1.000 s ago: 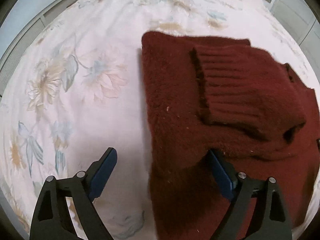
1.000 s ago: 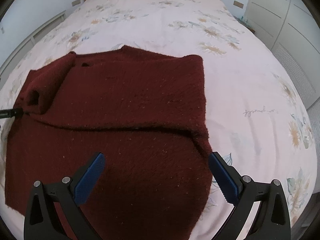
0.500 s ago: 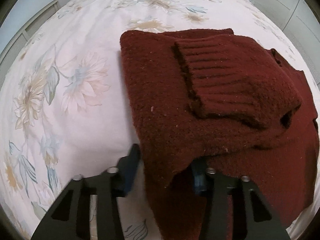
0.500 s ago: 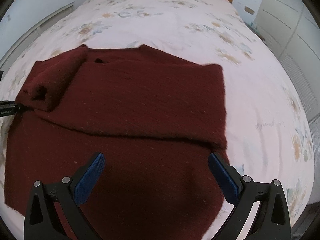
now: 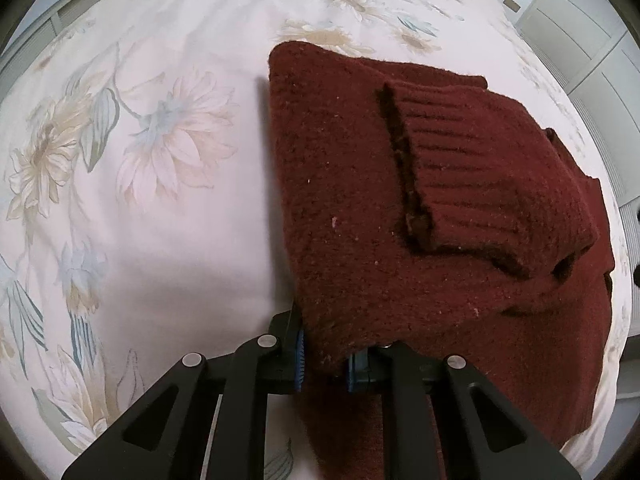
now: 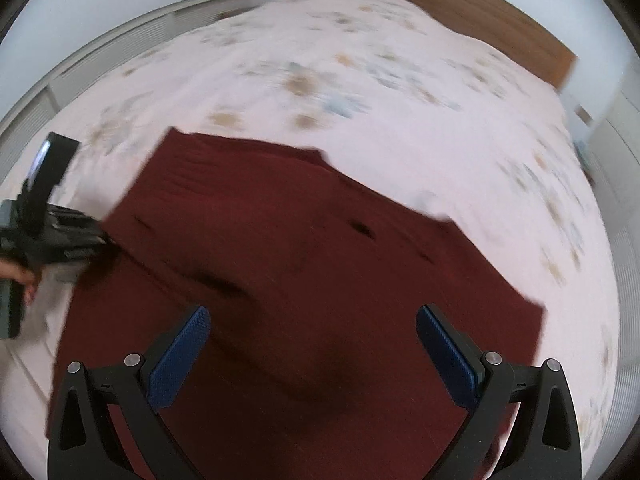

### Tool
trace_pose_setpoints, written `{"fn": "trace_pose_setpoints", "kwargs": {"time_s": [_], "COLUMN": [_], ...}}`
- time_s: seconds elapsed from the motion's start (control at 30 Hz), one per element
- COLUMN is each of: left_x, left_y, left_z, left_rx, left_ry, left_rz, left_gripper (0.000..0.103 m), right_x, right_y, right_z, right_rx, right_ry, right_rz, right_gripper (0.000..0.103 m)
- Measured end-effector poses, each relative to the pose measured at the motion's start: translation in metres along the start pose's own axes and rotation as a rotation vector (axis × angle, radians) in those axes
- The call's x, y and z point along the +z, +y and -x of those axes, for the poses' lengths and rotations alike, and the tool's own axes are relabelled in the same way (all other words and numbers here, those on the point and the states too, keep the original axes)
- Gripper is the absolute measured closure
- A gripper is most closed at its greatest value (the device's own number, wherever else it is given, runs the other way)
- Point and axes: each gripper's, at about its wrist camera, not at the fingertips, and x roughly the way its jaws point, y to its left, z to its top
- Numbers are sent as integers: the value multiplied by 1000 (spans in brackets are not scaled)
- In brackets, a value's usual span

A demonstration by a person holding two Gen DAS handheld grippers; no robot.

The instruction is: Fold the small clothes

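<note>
sweater (image 5: 400, 208) on floral bedspread (image 5: 132, 184) | left gripper (image 5: 322, 356) pinching sweater | right gripper (image 6: 312, 354) spread

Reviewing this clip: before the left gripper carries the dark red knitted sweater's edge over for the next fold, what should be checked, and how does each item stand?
1. Left gripper shut on the dark red knitted sweater: ok, blue pads pinch its near edge.
2. Right gripper free to take the other edge: ok, open above the sweater, holding nothing.
3. Ribbed sleeve cuff lying folded on the body: ok.
4. How many layers the left gripper pinches: cannot tell, the fabric hides it.
5. Floral bedsheet bare beside the sweater: ok.
6. Right wrist view sharp enough to aim: not ok, blurred.
</note>
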Motion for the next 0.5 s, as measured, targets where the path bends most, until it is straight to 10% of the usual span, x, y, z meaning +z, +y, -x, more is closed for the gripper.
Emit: {"fn": "trace_pose_setpoints", "kwargs": {"time_s": [0.5], "left_x": [22], "left_y": [2], "left_z": [-14], "left_rx": [-9], "left_ry": [27], "left_rz": [4], "left_gripper": [90], "right_x": [55], "right_y": [94], "right_z": [-98], "right_rx": [39], "right_ry": [156], "right_rz": [202], "right_gripper": [7]}}
